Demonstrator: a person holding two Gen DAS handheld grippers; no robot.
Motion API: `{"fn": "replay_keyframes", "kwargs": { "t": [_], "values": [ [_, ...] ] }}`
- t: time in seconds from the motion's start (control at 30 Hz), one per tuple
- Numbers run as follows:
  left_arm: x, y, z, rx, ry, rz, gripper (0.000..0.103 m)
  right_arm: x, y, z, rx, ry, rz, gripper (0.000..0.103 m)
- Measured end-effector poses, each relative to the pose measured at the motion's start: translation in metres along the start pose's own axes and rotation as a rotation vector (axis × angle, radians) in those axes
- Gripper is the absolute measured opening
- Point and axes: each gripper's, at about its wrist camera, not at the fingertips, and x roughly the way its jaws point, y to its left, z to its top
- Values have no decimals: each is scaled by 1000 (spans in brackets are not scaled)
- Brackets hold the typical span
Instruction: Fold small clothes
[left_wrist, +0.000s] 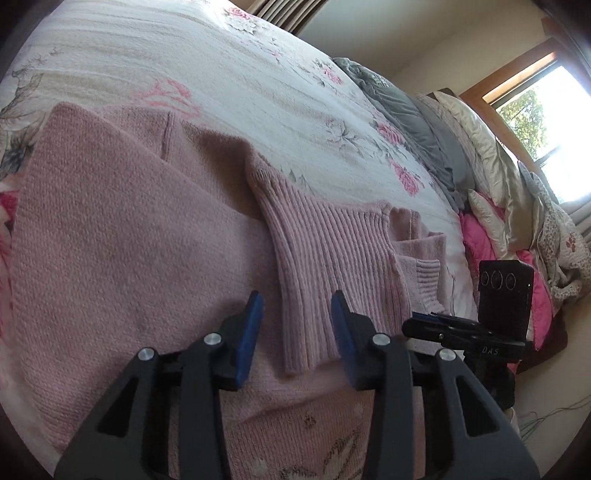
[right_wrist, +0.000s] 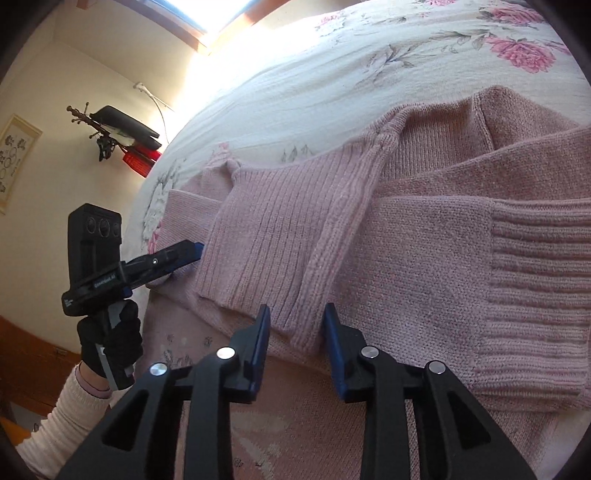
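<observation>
A pink knit sweater (left_wrist: 122, 236) lies flat on the bed, its sleeves folded across the body. Its ribbed collar (left_wrist: 325, 258) points toward me. My left gripper (left_wrist: 297, 328) is open, its blue pads (left_wrist: 251, 328) either side of the collar's near corner and not closed on it. My right gripper (right_wrist: 297, 332) is open too, straddling the collar's (right_wrist: 280, 229) near edge. A ribbed sleeve cuff (right_wrist: 535, 295) lies to its right. In the right wrist view the left gripper (right_wrist: 184, 253), held by a black-gloved hand (right_wrist: 110, 339), touches the sweater's left edge. The right gripper (left_wrist: 428, 319) shows side-on in the left wrist view.
A white floral bedspread (left_wrist: 258, 92) covers the bed. Grey, cream and pink bedding (left_wrist: 480, 177) is piled at the far end under a window (left_wrist: 546, 107). A wall hook with dark items (right_wrist: 122, 136) and a framed picture (right_wrist: 14, 158) hang beside the bed.
</observation>
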Motion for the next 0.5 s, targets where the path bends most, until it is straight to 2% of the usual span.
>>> {"fn": "replay_keyframes", "kwargs": {
  "t": [0.07, 0.1, 0.13, 0.3, 0.43, 0.47, 0.5],
  "values": [
    [7, -7, -8, 25, 5, 29, 30, 6, 3, -1, 6, 13, -22, 17],
    [12, -9, -10, 38, 19, 69, 14, 8, 3, -2, 8, 18, -43, 14],
    [18, -7, -12, 38, 37, 96, 7, 10, 3, -3, 7, 21, -70, 13],
    [22, 2, -13, -2, 42, 105, 8, 14, -3, -7, 44, 14, -61, 13],
    [-14, -10, -27, 17, -2, 128, 15, -22, 3, -25, 63, -61, 28, 26],
    [-29, -15, -37, 30, -20, 135, 23, -37, 7, -36, 51, -87, 37, 29],
    [-43, -18, -49, 41, -32, 136, 36, -51, 12, -50, 39, -102, 34, 35]
  ]
}}
